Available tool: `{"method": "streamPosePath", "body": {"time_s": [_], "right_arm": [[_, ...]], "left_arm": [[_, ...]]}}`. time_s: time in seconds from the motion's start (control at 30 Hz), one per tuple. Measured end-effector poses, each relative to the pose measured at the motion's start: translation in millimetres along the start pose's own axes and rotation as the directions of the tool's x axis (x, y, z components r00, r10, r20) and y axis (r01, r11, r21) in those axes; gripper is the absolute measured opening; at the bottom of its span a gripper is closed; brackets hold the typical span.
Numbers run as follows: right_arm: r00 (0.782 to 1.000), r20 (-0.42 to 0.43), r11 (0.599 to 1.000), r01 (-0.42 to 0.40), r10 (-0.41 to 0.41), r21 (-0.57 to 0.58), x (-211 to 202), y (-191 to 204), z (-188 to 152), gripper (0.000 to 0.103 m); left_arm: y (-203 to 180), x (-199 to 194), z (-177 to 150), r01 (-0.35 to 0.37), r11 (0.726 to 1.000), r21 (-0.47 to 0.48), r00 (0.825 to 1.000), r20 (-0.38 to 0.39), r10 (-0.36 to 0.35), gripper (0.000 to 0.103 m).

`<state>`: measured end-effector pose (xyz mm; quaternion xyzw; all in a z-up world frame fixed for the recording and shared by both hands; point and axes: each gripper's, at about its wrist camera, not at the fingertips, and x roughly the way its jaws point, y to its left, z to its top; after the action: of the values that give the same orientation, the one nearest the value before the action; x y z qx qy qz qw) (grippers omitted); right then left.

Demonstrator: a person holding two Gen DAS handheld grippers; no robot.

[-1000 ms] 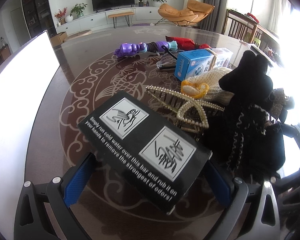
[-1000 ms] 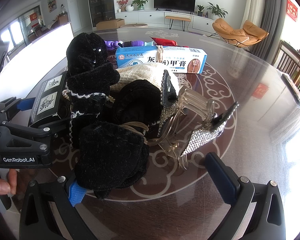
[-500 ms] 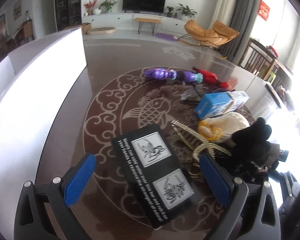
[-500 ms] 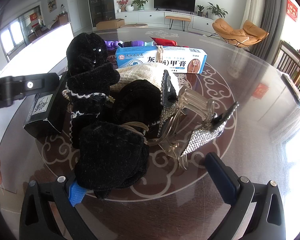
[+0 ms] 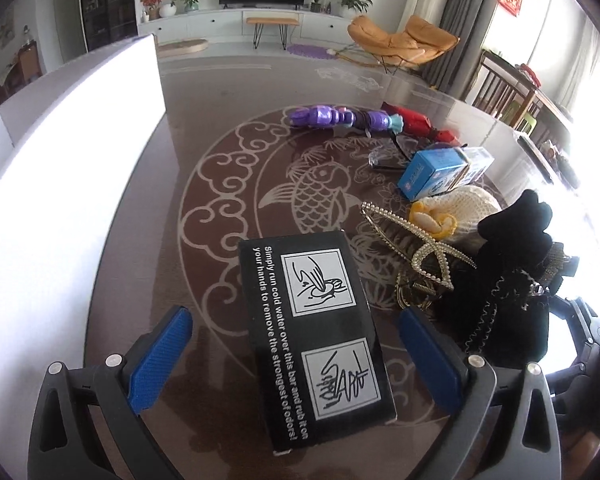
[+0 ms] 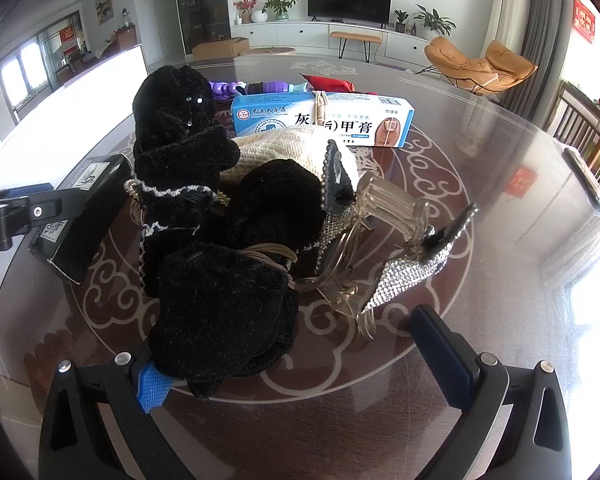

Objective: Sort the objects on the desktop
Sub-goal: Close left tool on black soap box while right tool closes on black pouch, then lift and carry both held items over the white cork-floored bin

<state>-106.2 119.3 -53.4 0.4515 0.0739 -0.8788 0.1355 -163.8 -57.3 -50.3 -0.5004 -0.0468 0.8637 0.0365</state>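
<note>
A black box (image 5: 312,340) with white print lies flat on the glass table (image 5: 220,208). My left gripper (image 5: 296,356) is open around it, and there is a gap between each blue pad and the box. The same box (image 6: 84,216) shows at the left of the right wrist view, with the left gripper's finger (image 6: 40,210) in front of it. My right gripper (image 6: 296,368) is open behind a pile of black velvet hair pieces (image 6: 220,308). The velvet lies over its left pad. A rhinestone clip (image 6: 412,268) and a clear claw clip (image 6: 384,208) lie just beyond.
A blue ointment box (image 6: 324,120) and a cream knitted piece (image 6: 284,148) sit behind the pile. A pearl hair clip (image 5: 420,248), a purple toy (image 5: 328,116) and a red item (image 5: 416,124) lie further out. A tall white panel (image 5: 60,160) stands on the left.
The left gripper drew back and up from the black box, then came lower and closer to it again, its jaws open throughout. The right gripper and the pile have not moved.
</note>
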Motion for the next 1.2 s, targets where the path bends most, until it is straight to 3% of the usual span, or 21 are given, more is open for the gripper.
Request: {"method": "streamPosePath", "body": {"time_s": [0.03, 0.1, 0.13, 0.2, 0.23, 0.37, 0.43, 0.57, 0.63, 0.7, 0.77, 1.0, 1.03, 1.1, 1.2], "right_arm": [[1.000, 0.000, 1.000, 0.000, 0.000, 0.000, 0, 0, 0, 0.103], [1.000, 0.000, 1.000, 0.000, 0.000, 0.000, 0, 0, 0, 0.103], [1.000, 0.000, 1.000, 0.000, 0.000, 0.000, 0, 0, 0, 0.103], [1.000, 0.000, 1.000, 0.000, 0.000, 0.000, 0, 0, 0, 0.103], [1.000, 0.000, 1.000, -0.002, 0.002, 0.000, -1, -1, 1, 0.103], [0.993, -0.042, 0.994, -0.108, 0.108, -0.005, -16, -9, 5, 0.103], [0.987, -0.020, 0.988, -0.157, 0.157, -0.008, -39, -15, 8, 0.103], [0.981, -0.078, 0.979, -0.187, 0.180, -0.087, -47, 3, 30, 0.102], [0.977, -0.104, 0.977, -0.195, 0.185, -0.091, -39, 13, 37, 0.093], [0.976, -0.139, 0.978, -0.181, 0.167, -0.100, -31, 15, 40, 0.055], [0.972, -0.155, 0.979, -0.189, 0.175, -0.075, -36, 11, 37, 0.036], [0.965, -0.200, 0.982, -0.182, 0.169, -0.046, -59, -2, 16, 0.040], [0.960, -0.217, 0.981, -0.188, 0.176, -0.037, -54, -2, 18, 0.043], [0.958, -0.227, 0.982, -0.186, 0.177, -0.017, -48, 1, 23, 0.069], [0.964, -0.220, 0.988, -0.151, 0.152, 0.020, -30, 5, 38, 0.074]], "left_arm": [[-1, 10, 0, -0.019, 1.000, -0.008, 0.999, -0.042, 0.018, 0.103], [-12, 13, -2, -0.084, 0.996, 0.032, 0.996, -0.027, 0.085, 0.103], [-16, 13, -4, -0.081, 0.996, 0.047, 0.996, -0.025, 0.082, 0.103], [-24, 7, -10, -0.104, 0.991, 0.084, 0.994, 0.033, 0.102, 0.078], [-26, 5, -11, -0.118, 0.989, 0.092, 0.992, 0.051, 0.114, 0.058], [-22, -7, -28, -0.104, 0.990, 0.099, 0.992, 0.075, 0.097, 0.058], [-17, -15, -41, -0.088, 0.993, 0.079, 0.993, 0.083, 0.081, 0.058], [-11, -35, -55, -0.024, 1.000, 0.012, 0.995, 0.095, 0.022, 0.058], [-10, -50, -59, 0.010, 1.000, -0.008, 0.994, 0.111, -0.009, 0.058], [-13, -70, -63, 0.022, 1.000, -0.006, 0.990, 0.137, -0.021, 0.058], [-11, -88, -69, 0.036, 0.999, -0.006, 0.987, 0.157, -0.035, 0.058], [-4, -115, -89, 0.092, 0.995, -0.036, 0.982, 0.171, -0.085, 0.058], [-3, -118, -91, 0.101, 0.994, -0.042, 0.981, 0.172, -0.093, 0.058], [-3, -127, -94, 0.119, 0.991, -0.054, 0.978, 0.179, -0.107, 0.058], [1, -140, -96, 0.131, 0.990, -0.059, 0.974, 0.194, -0.117, 0.058]]}}
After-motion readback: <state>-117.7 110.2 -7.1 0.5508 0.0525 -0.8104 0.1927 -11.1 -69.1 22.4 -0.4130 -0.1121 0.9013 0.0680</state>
